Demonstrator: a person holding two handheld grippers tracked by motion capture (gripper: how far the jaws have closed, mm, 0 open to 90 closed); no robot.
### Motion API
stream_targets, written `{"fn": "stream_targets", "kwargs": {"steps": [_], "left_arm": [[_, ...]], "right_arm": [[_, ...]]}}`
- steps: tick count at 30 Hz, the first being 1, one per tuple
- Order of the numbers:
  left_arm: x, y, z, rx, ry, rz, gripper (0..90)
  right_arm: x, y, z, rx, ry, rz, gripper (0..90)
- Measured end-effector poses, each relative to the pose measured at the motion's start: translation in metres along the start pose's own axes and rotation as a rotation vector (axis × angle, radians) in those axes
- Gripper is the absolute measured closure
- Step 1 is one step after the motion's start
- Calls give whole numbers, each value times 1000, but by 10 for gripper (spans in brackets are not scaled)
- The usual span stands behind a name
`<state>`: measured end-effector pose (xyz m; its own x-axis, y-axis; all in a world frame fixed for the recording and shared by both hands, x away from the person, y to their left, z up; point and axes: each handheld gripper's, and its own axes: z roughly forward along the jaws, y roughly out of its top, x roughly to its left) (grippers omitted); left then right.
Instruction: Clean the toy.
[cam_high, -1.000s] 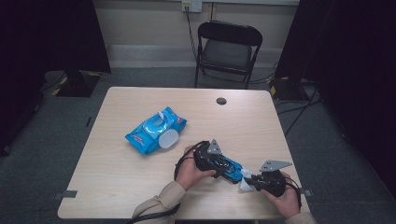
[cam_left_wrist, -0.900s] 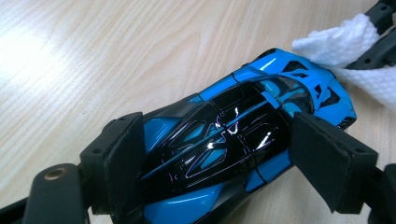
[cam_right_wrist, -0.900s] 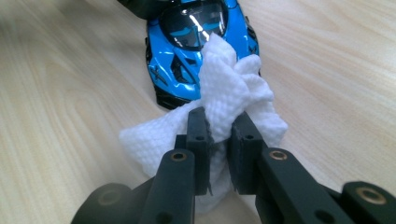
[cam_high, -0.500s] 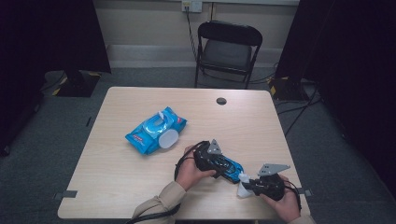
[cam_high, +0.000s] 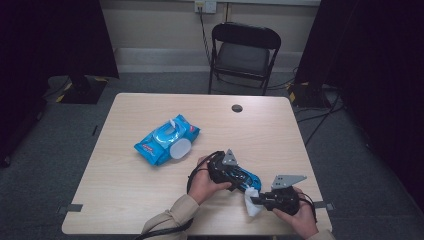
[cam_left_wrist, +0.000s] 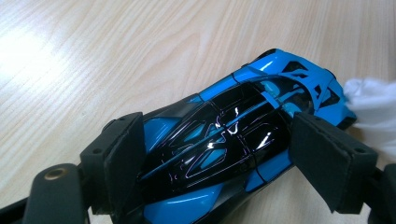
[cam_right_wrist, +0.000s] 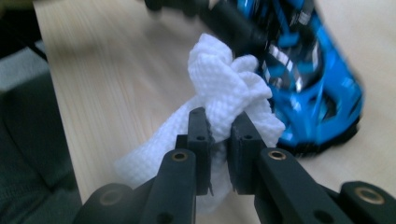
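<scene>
**Wipe drawn back a little from the car's end**

The bench (cam_high: 150, 200) was a pale wood-grain slab with rounded corners, smooth and matt, a small dark round plug (cam_high: 237, 108) set near its far edge. Beyond it stood a black folding chair (cam_high: 244, 55).

Well away from both tools, up and to the left, lay the pack of wipes (cam_high: 166, 140): a soft, glossy blue pouch with its round white lid flipped open.

The toy car (cam_left_wrist: 233, 135) lay on the bench close to the near edge. The left tool (cam_high: 235, 172) had its wide black pads standing far apart on either flank of the car's body, clamping it in place. The shell was hard, shiny plastic, bright blue with a black glassy canopy, low and wedge-shaped.

The right tool (cam_right_wrist: 219, 140) had its jaws nearly closed, pinching a bunched white wipe (cam_right_wrist: 229, 88) with a fine waffle texture. Compared with a second earlier, that tool sat slightly lower and nearer the bench edge, the wipe pulled along with it; the left tool had not moved. The wipe's crumpled head met the car's tail, so the cleaning stroke looked under way, likely one pass among several.
</scene>
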<state>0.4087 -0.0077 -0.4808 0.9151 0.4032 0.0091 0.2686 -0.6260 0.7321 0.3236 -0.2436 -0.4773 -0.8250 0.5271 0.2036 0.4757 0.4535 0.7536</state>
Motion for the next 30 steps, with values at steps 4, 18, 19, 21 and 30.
{"fn": "stream_targets", "kwargs": {"steps": [4,18,19,21,30], "left_arm": [[0,1,1,-1,-3,-2,184],[2,5,1,19,-21,-12,176],[2,5,1,18,-24,-14,172],[3,4,1,17,-26,-13,175],[5,3,-5,20,-38,-18,190]], "right_arm": [[-13,15,-13,-77,-72,13,805],[-70,60,18,-94,-300,57,780],[-73,63,23,-85,-302,58,778],[-76,66,33,-70,-303,61,761],[-81,71,60,-25,-292,60,638]]}}
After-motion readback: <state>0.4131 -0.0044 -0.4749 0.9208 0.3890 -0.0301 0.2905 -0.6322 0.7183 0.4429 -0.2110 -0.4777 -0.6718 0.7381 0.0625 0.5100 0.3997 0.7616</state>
